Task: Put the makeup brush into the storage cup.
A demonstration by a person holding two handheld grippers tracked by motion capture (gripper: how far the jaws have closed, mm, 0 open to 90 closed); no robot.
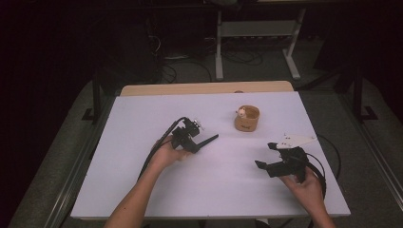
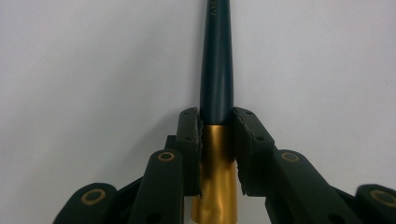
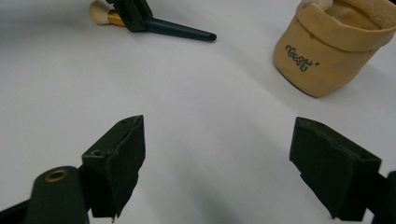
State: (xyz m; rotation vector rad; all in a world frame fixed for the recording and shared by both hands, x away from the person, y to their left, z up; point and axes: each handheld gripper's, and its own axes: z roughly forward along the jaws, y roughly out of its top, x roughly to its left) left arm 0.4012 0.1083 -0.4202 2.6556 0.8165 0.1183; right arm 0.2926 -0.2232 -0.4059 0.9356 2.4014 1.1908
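The table [image 1: 142,199] bore a white top, and along its far edge a strip of bare pale wood [image 1: 204,88] showed. It stood on a grey floor [image 1: 266,66]. Beyond the far edge, a second table's light metal legs [image 1: 219,52] rose from the floor, with a tangle of dark cables [image 1: 190,64] lying about their feet. Black frame posts [image 1: 96,95] stood near the far left and far right corners. The room behind was very dark, perhaps curtained; light fell mainly on the tabletop.
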